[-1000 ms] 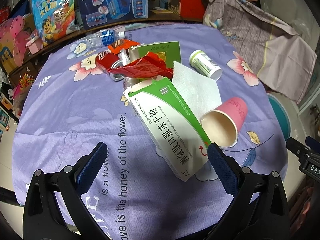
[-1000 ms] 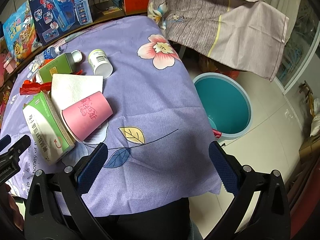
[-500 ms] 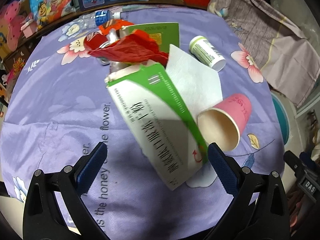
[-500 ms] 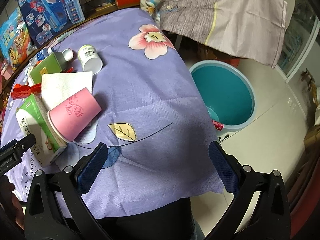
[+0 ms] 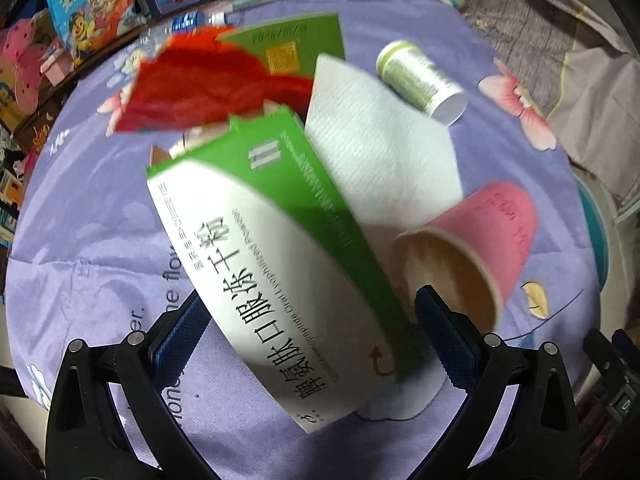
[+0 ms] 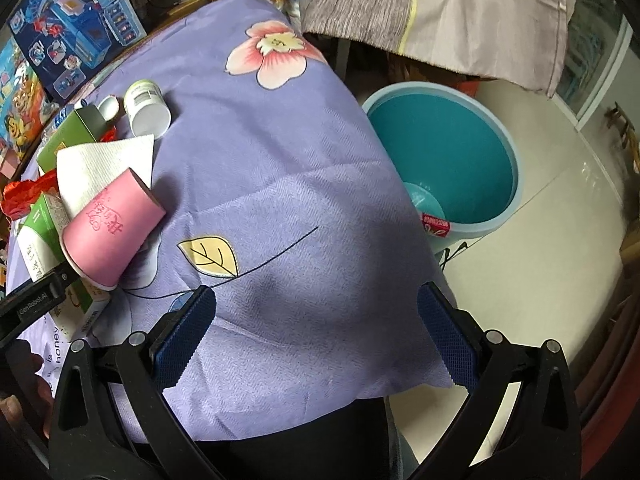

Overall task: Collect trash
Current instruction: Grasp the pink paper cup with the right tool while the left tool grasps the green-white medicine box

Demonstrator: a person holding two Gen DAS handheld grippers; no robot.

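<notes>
A long green and white carton (image 5: 272,264) lies on the purple flowered tablecloth (image 5: 88,216), and my left gripper (image 5: 310,320) stands open with a finger on each side of its near end. Whether the pads touch it I cannot tell. A pink paper cup (image 5: 472,252) lies on its side just right of the carton, resting on a white napkin (image 5: 380,140). Behind them are a red wrapper (image 5: 208,80), a flat green box (image 5: 296,40) and a white pill bottle (image 5: 420,76). My right gripper (image 6: 316,312) hangs open and empty over the table's near right edge.
A teal bin (image 6: 448,140) stands on the tiled floor right of the table, below its edge. A draped grey cloth (image 6: 460,8) lies behind the bin. Toy boxes (image 6: 76,28) line the far side. A plastic water bottle (image 5: 192,24) lies at the table's back.
My left gripper has moved forward and down, so the carton's near end now sits between its fingers. The right gripper has drifted slightly and stays open.
</notes>
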